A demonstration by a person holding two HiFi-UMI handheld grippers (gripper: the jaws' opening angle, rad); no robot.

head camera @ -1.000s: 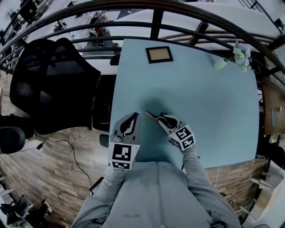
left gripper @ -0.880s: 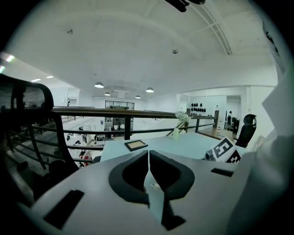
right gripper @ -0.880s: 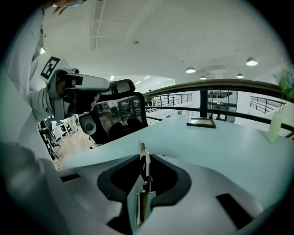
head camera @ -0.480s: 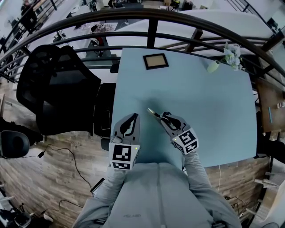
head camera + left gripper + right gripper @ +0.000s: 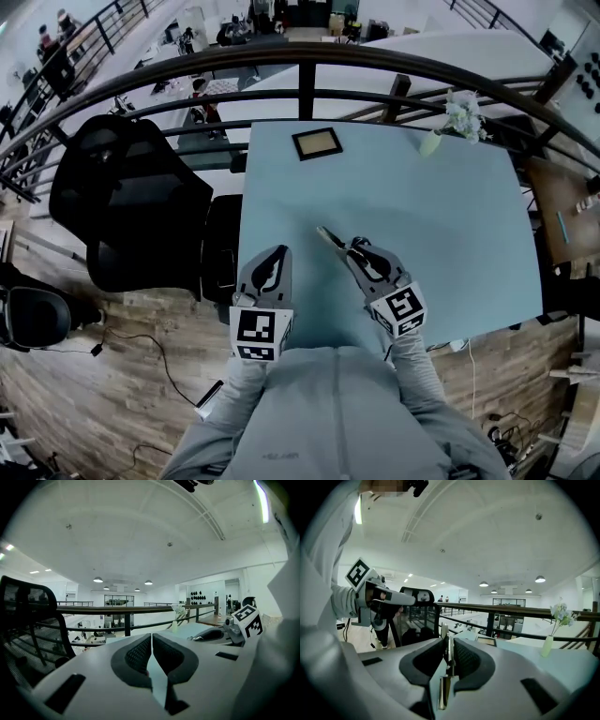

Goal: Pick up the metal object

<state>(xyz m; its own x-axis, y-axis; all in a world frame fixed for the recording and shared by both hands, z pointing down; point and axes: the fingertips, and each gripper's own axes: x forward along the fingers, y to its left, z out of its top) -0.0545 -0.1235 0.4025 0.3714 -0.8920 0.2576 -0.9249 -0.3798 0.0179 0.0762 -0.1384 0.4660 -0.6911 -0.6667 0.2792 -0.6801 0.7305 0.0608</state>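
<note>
Metal object (image 5: 327, 236), slim, pinched in the right gripper (image 5: 345, 246), centre of the head view.

Right gripper: jaws closed on the thin metal object (image 5: 444, 686), which runs lengthwise between the pads and sticks out past the tips toward upper left, over the light blue table (image 5: 450, 234). Left gripper (image 5: 279, 251): lower left of centre, at the table's near left edge, jaws pressed together with nothing between them (image 5: 151, 637). Also present: small picture frame (image 5: 317, 143), flat on the table's far side, upper centre; vase of pale flowers (image 5: 448, 120), far right corner; black office chair (image 5: 131, 202), left of the table; dark railing (image 5: 300, 70) across the top.
</note>
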